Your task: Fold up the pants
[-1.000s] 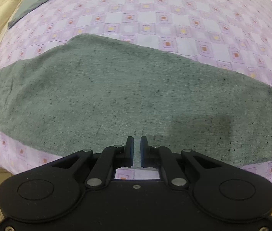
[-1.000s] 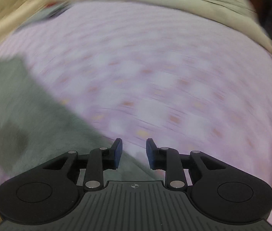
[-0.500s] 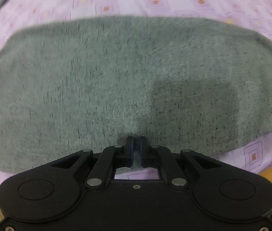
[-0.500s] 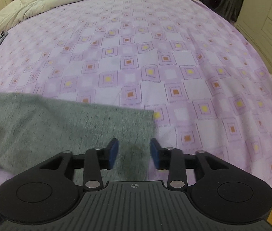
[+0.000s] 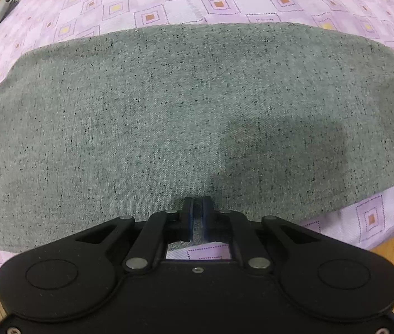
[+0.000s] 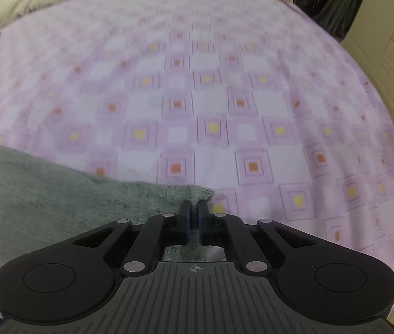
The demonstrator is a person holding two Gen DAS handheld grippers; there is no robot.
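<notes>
Right tool (image 6: 194,208) now apparently clamped on pants (image 6: 57,194) corner.

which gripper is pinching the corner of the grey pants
The right gripper: it is shut on the end corner of the speckled grey knit pants. The left gripper clamps mid-way along the near edge.

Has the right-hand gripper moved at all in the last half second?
Yes. The right gripper has slid right along the grey pants to their corner, judged against the purple bedsheet, and its jaws have closed on the fabric.
</notes>
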